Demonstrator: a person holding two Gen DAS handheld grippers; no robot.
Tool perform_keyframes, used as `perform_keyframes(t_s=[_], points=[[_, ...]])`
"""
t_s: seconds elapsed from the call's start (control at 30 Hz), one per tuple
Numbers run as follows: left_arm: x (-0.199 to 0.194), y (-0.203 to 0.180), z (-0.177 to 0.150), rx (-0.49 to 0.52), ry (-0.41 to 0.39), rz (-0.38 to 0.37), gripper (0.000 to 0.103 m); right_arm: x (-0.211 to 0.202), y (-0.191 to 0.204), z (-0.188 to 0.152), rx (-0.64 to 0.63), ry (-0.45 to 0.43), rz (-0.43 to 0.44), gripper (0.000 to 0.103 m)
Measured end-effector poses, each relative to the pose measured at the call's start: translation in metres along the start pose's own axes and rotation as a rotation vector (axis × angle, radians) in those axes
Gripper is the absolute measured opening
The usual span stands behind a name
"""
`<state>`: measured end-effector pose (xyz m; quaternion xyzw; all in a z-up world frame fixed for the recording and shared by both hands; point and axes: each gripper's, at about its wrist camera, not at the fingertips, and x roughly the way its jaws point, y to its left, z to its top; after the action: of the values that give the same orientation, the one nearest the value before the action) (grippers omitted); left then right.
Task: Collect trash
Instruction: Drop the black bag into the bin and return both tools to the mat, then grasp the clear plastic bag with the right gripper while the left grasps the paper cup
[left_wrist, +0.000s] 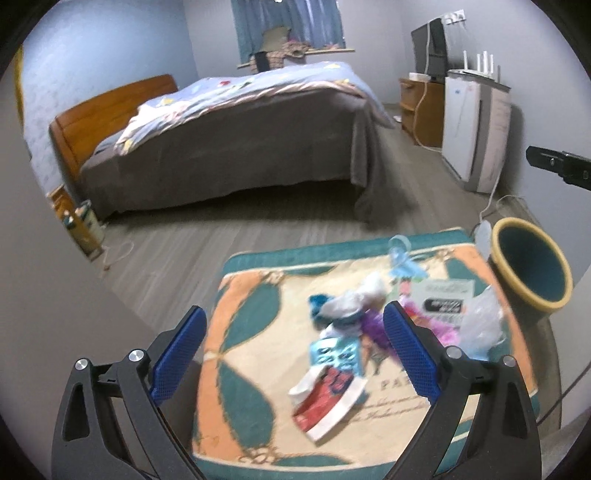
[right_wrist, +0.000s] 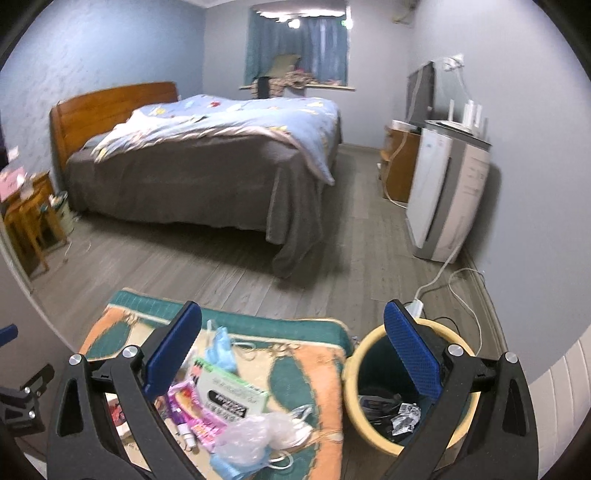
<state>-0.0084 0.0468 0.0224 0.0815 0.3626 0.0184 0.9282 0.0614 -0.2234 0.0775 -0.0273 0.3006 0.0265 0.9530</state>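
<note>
A patterned rug (left_wrist: 243, 332) (right_wrist: 317, 369) carries a pile of trash. In the left wrist view I see a red and white wrapper (left_wrist: 325, 402), a light blue patterned packet (left_wrist: 336, 354), crumpled white paper (left_wrist: 354, 299) and purple wrappers (left_wrist: 373, 325). My left gripper (left_wrist: 295, 350) hangs open just above this pile, holding nothing. The right wrist view shows a white and green box (right_wrist: 229, 395), a clear plastic bag (right_wrist: 251, 435) and pink wrappers (right_wrist: 192, 410). A yellow-rimmed bin (right_wrist: 354, 373) (left_wrist: 532, 266) with dark trash inside stands at the rug's right edge. My right gripper (right_wrist: 291, 354) is open and empty, spanning rug and bin.
A bed (right_wrist: 207, 162) (left_wrist: 236, 140) with a grey cover and blue quilt fills the room's middle. A white appliance (right_wrist: 447, 199) and wooden cabinet (right_wrist: 399, 166) line the right wall, with white cables (right_wrist: 454, 280) trailing across the floor near the bin. A wooden side table (right_wrist: 29, 218) stands at left.
</note>
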Motion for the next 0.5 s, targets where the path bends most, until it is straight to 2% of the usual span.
perform_keyframes(t_s=[0.17,0.33,0.5], points=[[0.015,0.017,-0.016,-0.017,0.029,-0.014,0.096,0.01,0.026,-0.01,0.018,0.038,0.032,0.097],[0.04,0.018,-0.036,0.03,0.076,-0.001,0.096,0.027,0.041,-0.03,-0.03,0.092,-0.013,0.097],[0.056,0.019,-0.049,0.003,0.128,-0.049,0.096,0.03,0.037,-0.046,-0.043,0.137,-0.037,0.097]])
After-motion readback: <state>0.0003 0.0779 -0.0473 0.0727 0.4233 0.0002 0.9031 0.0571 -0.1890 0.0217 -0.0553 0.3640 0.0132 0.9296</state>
